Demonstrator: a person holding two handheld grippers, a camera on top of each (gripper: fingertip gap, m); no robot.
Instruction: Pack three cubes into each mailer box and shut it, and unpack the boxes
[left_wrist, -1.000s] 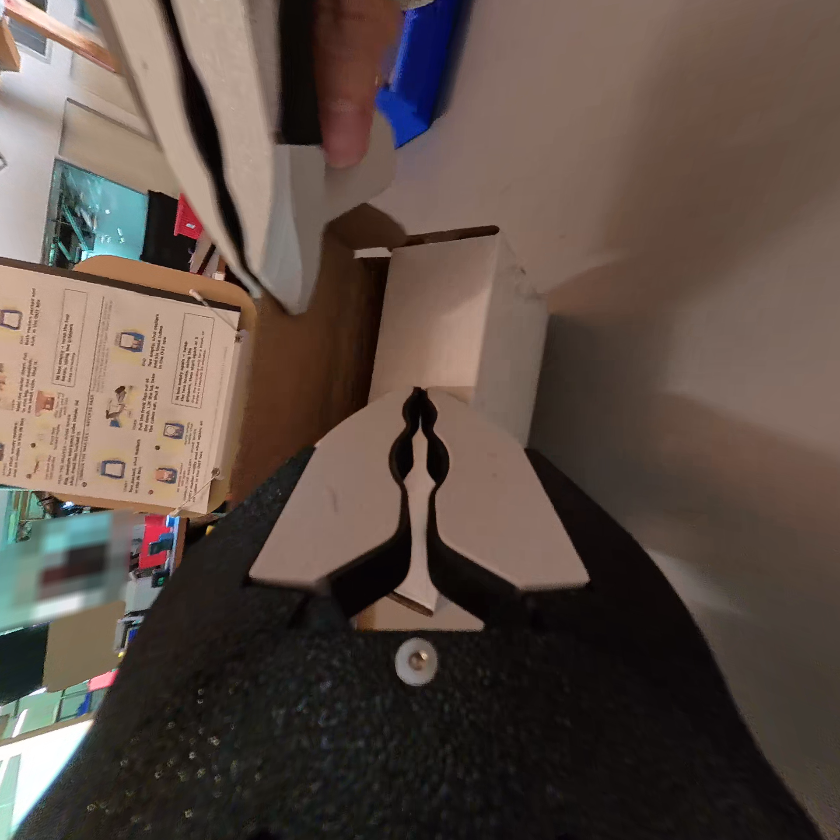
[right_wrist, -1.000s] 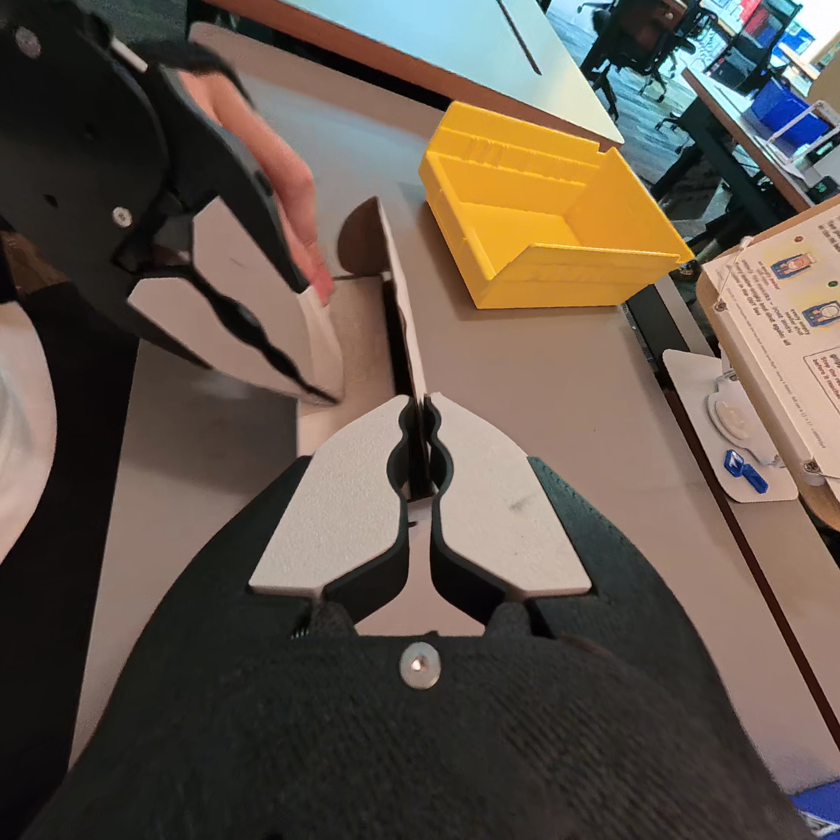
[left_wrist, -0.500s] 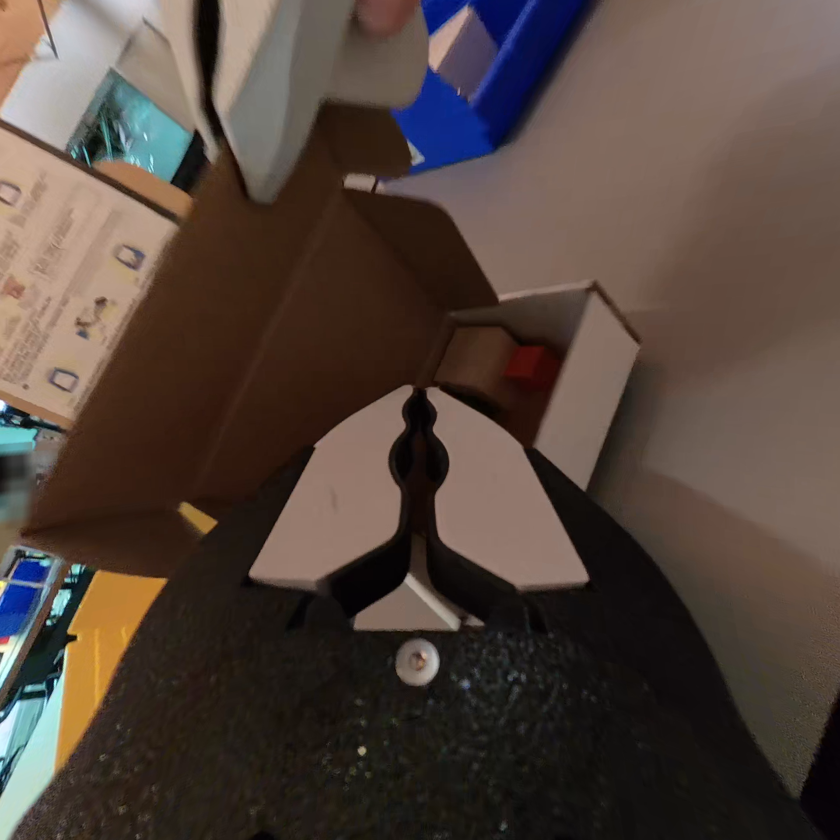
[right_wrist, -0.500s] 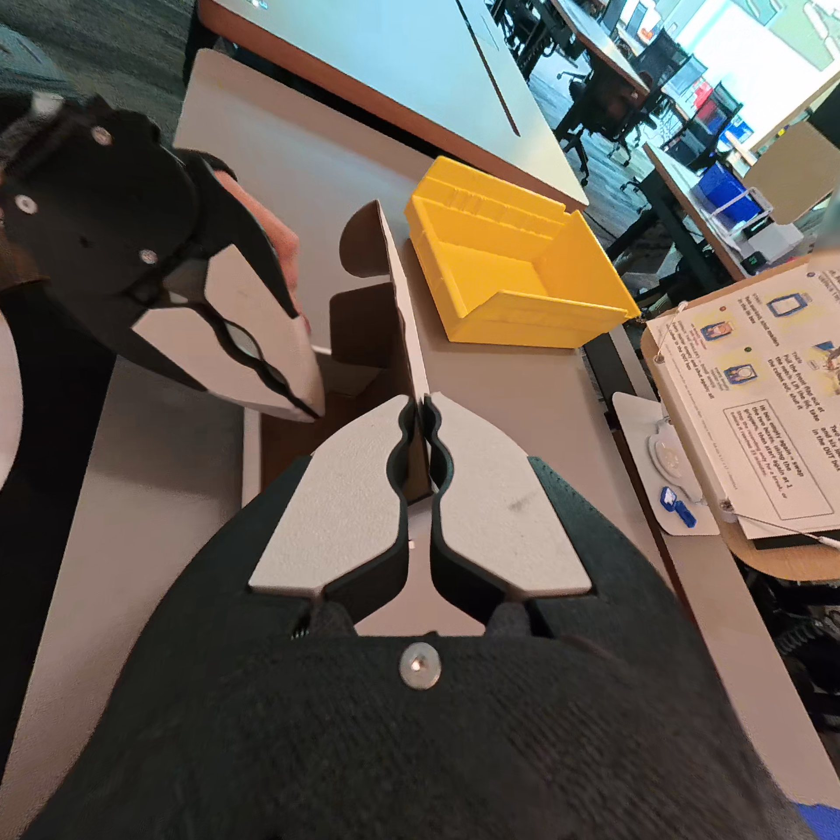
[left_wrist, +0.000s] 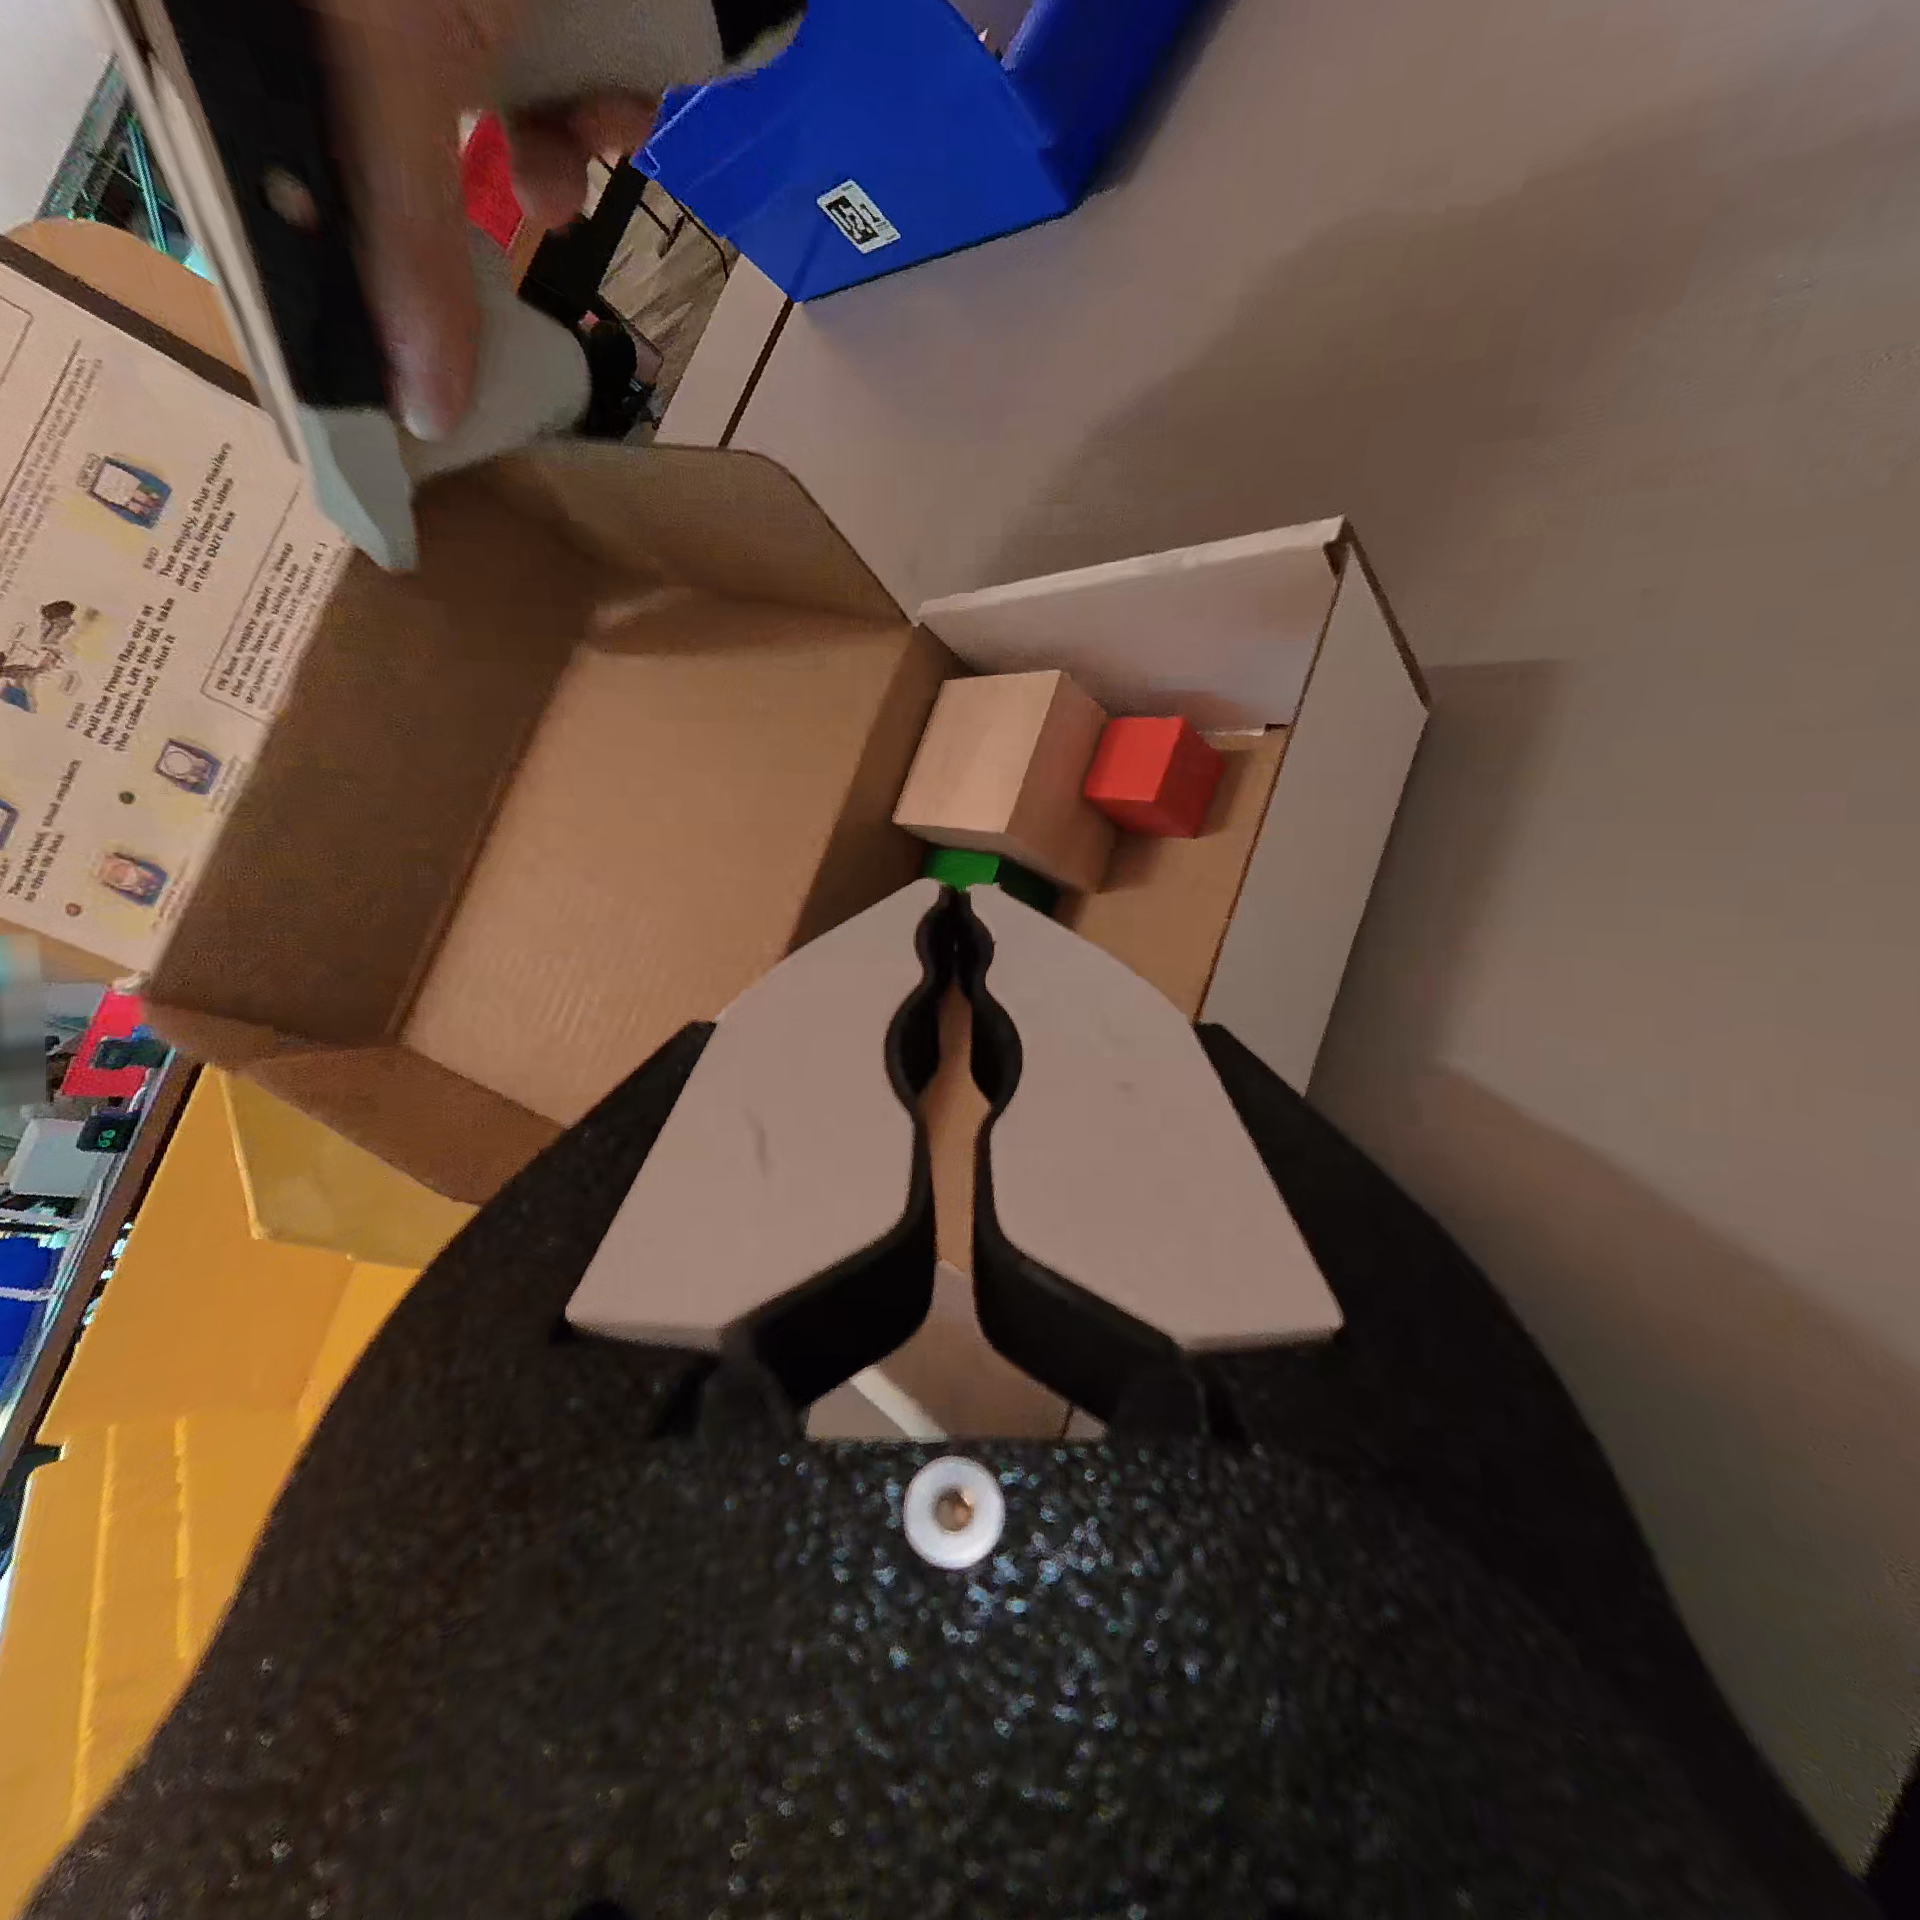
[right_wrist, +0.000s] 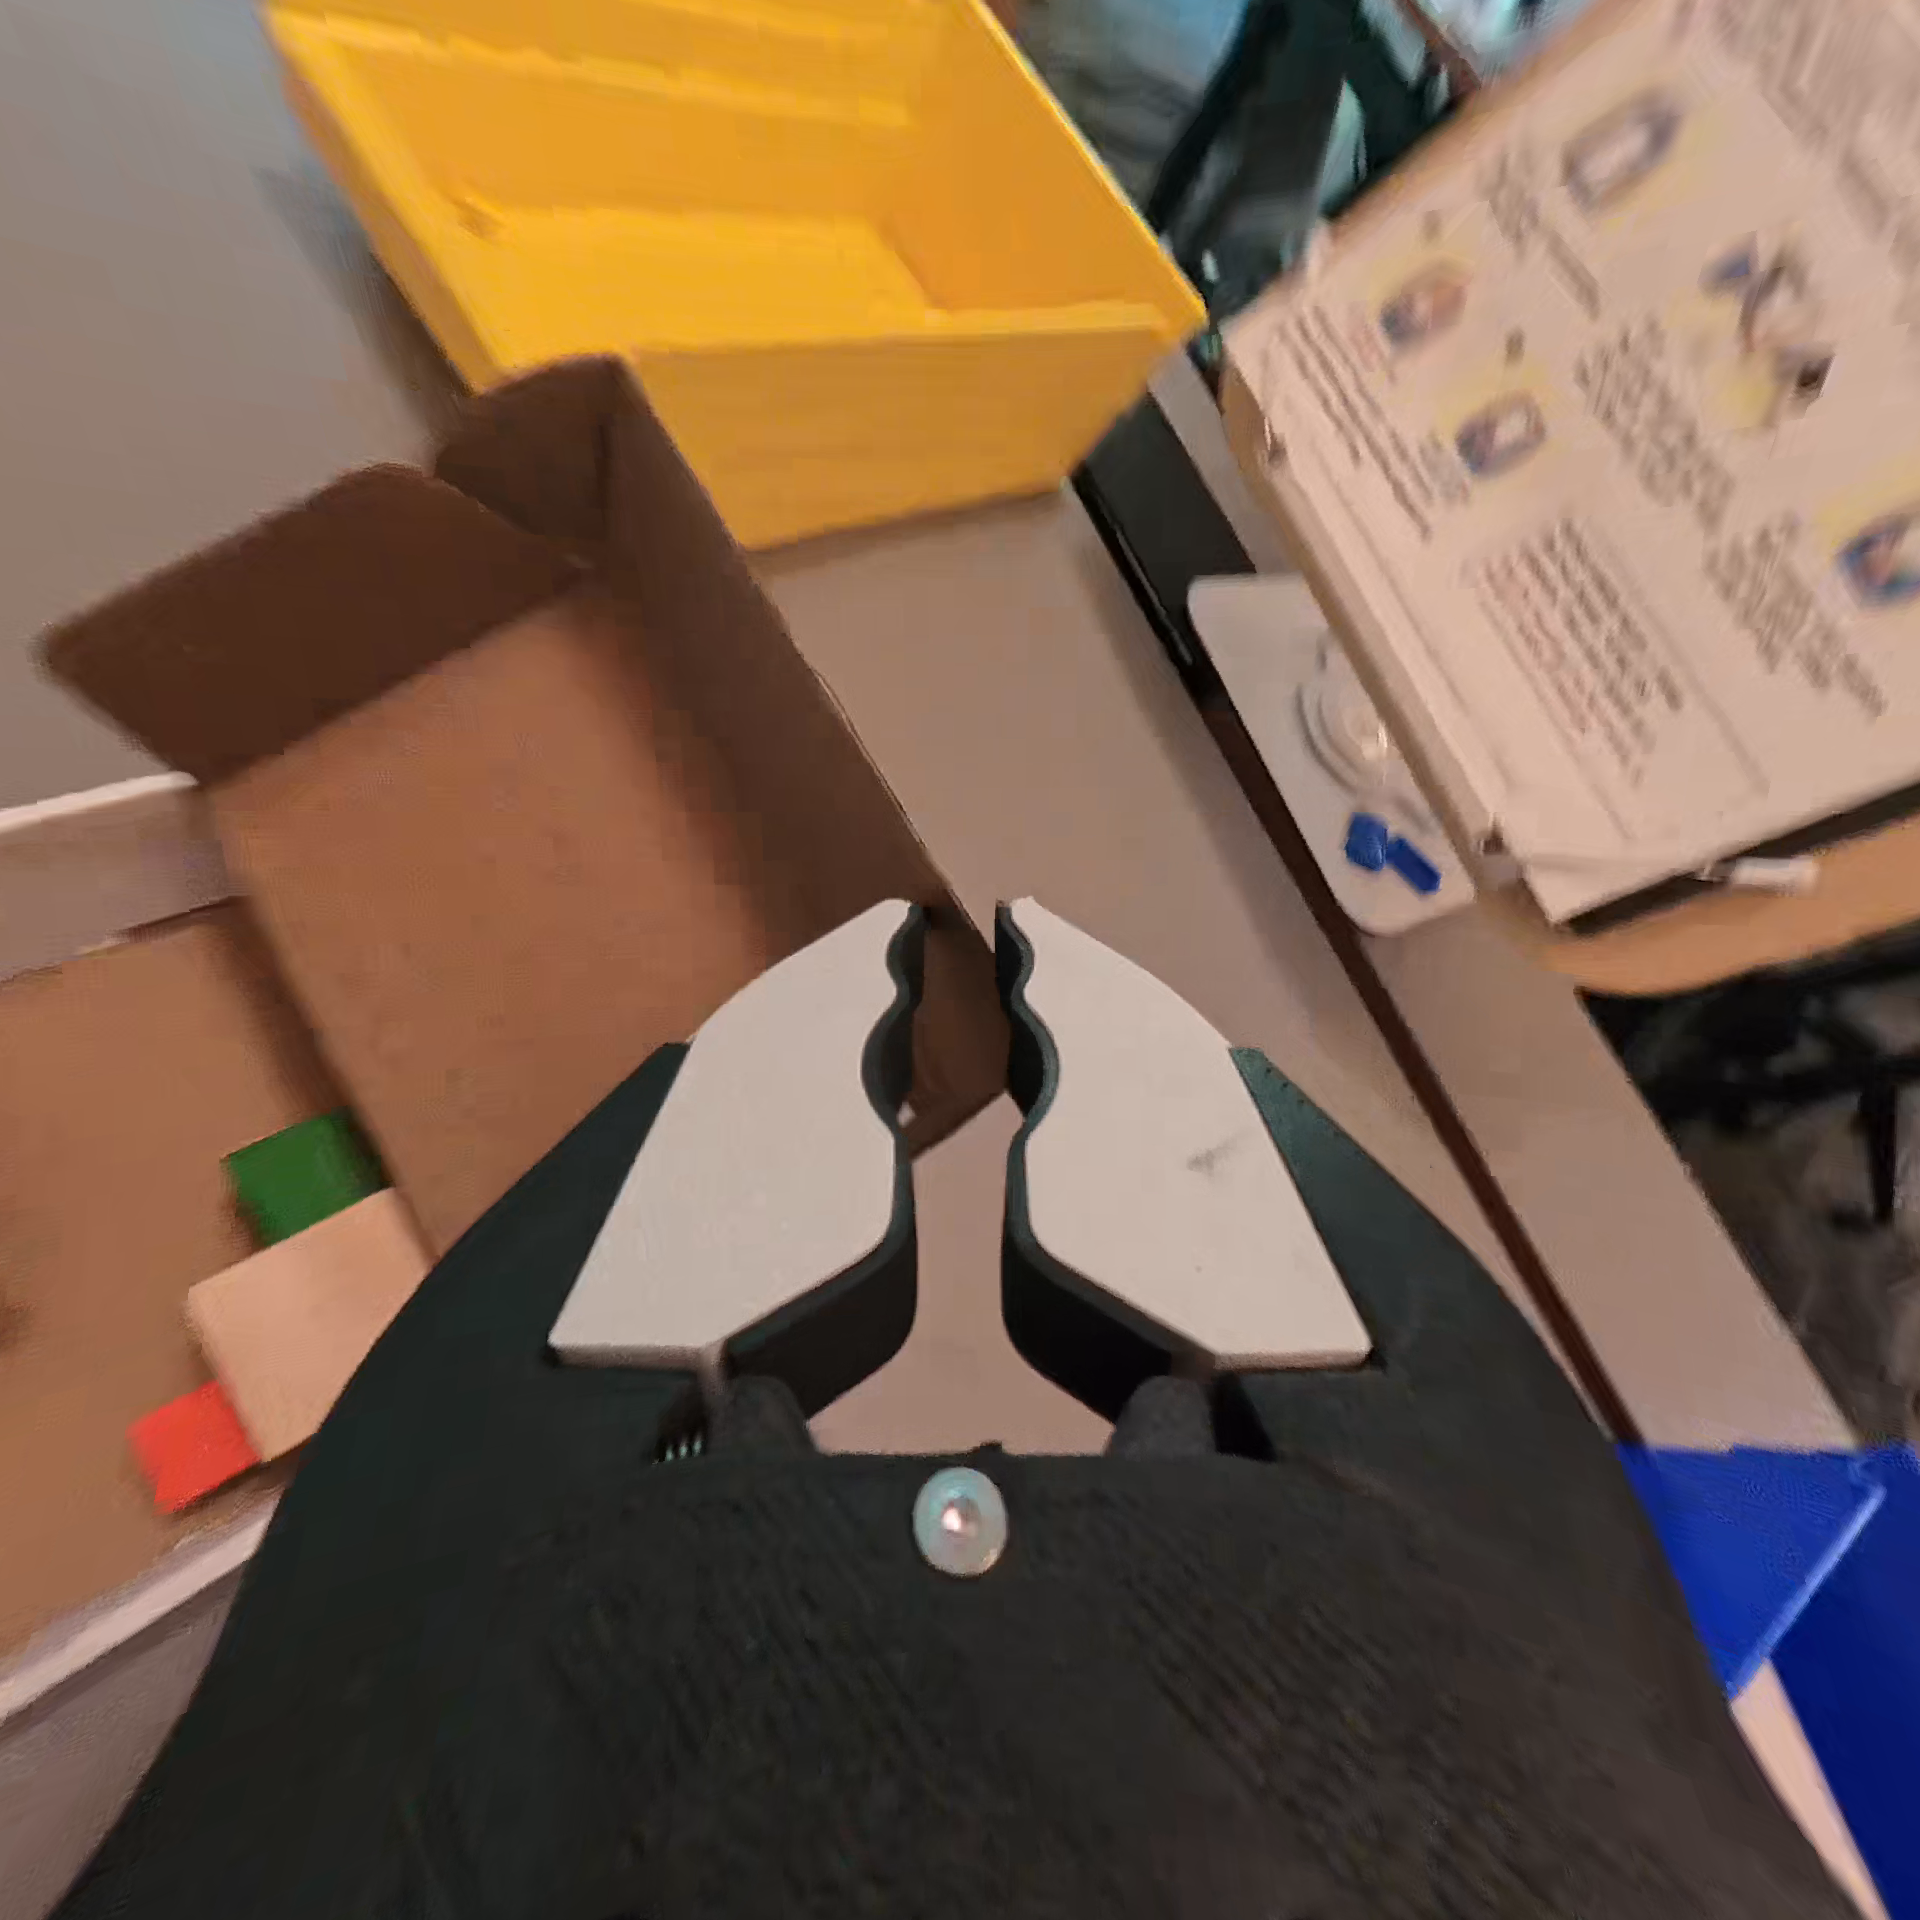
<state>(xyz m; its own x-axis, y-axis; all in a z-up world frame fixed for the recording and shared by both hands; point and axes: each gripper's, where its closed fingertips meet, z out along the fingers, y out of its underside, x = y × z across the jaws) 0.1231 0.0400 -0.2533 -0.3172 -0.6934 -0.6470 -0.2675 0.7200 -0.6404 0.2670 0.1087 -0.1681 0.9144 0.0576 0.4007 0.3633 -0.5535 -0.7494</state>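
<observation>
The mailer box (left_wrist: 1320, 831), white outside and brown inside, stands open on the grey table. A wooden cube (left_wrist: 997, 764), a red cube (left_wrist: 1148, 774) and a green cube (left_wrist: 966, 868) lie in it. My left gripper (left_wrist: 954, 904) is shut, with its tips just before the green cube at the box's near side. The lid (left_wrist: 582, 790) is folded back. My right gripper (right_wrist: 958, 925) has its jaws slightly apart, and the edge of the lid (right_wrist: 499, 831) lies loosely between them. The right wrist view also shows the green cube (right_wrist: 301, 1174), the wooden cube (right_wrist: 301, 1340) and the red cube (right_wrist: 192, 1444).
A yellow bin (right_wrist: 790, 260) stands just behind the lid. A blue bin (left_wrist: 883, 135) stands at the far side of the box. An instruction sheet on a board (right_wrist: 1610, 468) sits past the table's edge. A hand holds the right gripper (left_wrist: 343, 468). The grippers' ends are close to 20 centimetres from one another. To the green cube (right_wrist: 301, 1174): left tips about 5 centimetres, right tips about 15 centimetres.
The lid has swung from upright to folded back, and the three cubes have come into view. My right gripper's jaws have parted on the lid's edge. My left gripper stayed shut.
</observation>
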